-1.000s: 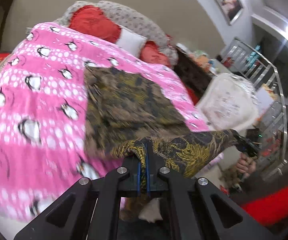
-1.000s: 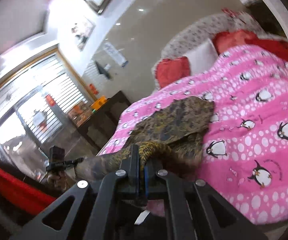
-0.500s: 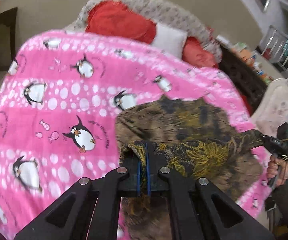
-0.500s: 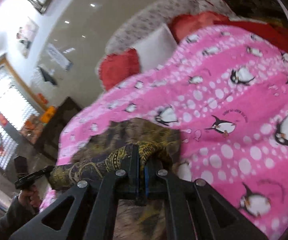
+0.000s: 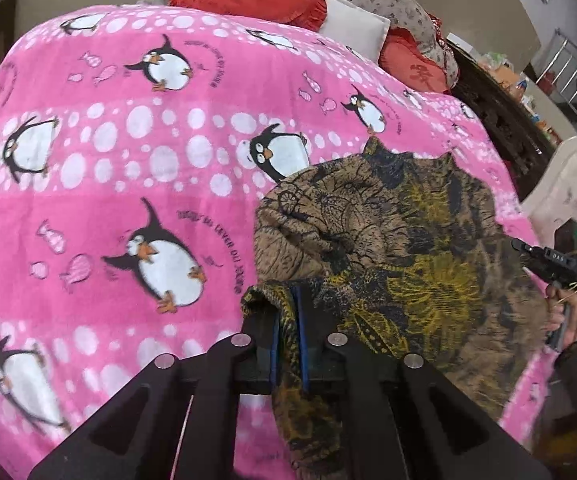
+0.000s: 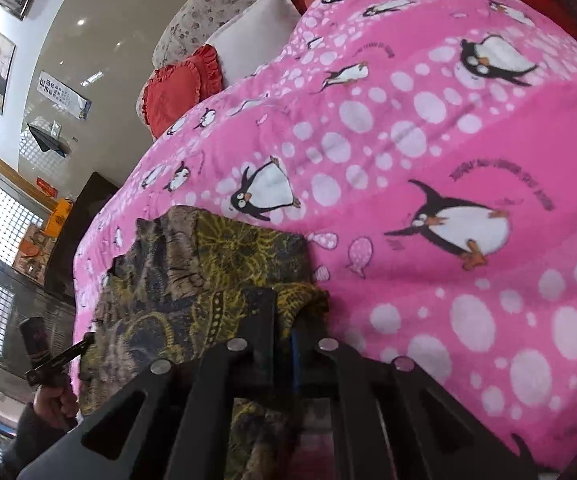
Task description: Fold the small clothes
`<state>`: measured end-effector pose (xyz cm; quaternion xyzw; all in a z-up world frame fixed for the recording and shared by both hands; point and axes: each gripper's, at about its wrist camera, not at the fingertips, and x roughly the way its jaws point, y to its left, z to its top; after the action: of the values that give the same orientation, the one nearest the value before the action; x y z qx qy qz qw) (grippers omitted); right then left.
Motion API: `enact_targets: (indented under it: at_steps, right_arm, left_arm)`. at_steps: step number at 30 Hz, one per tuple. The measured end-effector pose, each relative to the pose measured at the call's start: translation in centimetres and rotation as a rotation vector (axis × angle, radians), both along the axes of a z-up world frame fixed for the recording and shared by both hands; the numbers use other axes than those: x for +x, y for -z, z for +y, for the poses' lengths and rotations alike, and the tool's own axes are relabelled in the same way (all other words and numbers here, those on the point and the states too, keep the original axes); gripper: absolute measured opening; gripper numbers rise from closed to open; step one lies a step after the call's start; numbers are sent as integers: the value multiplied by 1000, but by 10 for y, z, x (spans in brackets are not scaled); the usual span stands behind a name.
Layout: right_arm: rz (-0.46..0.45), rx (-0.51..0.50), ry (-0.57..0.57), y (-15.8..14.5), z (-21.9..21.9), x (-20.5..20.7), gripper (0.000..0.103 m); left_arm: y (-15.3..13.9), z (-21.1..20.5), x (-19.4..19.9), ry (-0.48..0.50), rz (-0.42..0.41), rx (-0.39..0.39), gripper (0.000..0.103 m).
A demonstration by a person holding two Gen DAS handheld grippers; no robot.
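The brown-and-yellow patterned garment [image 5: 388, 248] lies half folded on the pink penguin blanket [image 5: 128, 160] covering the bed. I have my left claw [image 5: 288, 320] clamped on one corner and my right claw [image 6: 284, 320] clamped on the other. If I let go unevenly, I think the top layer could slump and skew the fold. Curved lettering sits beside the penguins, but I can't read it.
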<state>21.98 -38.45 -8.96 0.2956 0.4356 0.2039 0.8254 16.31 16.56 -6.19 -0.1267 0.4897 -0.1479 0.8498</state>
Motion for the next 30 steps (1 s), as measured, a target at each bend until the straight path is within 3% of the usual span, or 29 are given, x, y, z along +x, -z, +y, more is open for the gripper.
enact_targets:
  at_steps: [1,2,4,6,7,10,13,16,17,20,22,24,27,30]
  right_arm:
    - [-11,9,9,-7,-4,-7,12]
    - [-35,8,19,-16,-9,-16,20]
    - [-78,1,23,-33,-12,-30,25]
    - [-115,-59,7,-53,-10,-48,26]
    - [-140,-90,-13,-63,-4,-56,26]
    - [-179,-172,-87,-79,18,-69,26]
    - [-166,-342,-208,-77,62,-72,26]
    - [-33,-568,-288,-46,96,-62,25]
    - [-3,-599,-296,-38,100,-58,26]
    - [-28,-686,-296,-34,116,-49,33]
    - [-25,-691,-299,-36,121,-36,45]
    - [-32,-671,-300,-40,127,-9,48]
    - [-149,-586,-163,-71,121,16,47]
    - [-244,-484,-40,-97,115,14,48]
  left_arm:
    - [-4,1,-1,8,6,-2,0]
    - [-11,3,-4,14,4,22,10]
    - [-27,8,-17,-33,-43,169,21]
    - [-39,10,-30,-80,-73,215,21]
    - [-45,6,-37,-79,-98,198,21]
    - [-61,-39,-65,55,-187,151,21]
    - [-43,-103,-74,223,-138,194,21]
    - [9,-142,-65,273,-6,378,21]
    - [14,-144,-62,251,-28,387,22]
    - [4,-137,-38,169,-33,348,22]
    - [-4,-122,-8,68,-62,387,19]
    - [-22,-93,31,-90,-99,413,17]
    - [-49,-54,49,-290,-147,293,17]
    - [-65,-52,44,-335,-228,230,18]
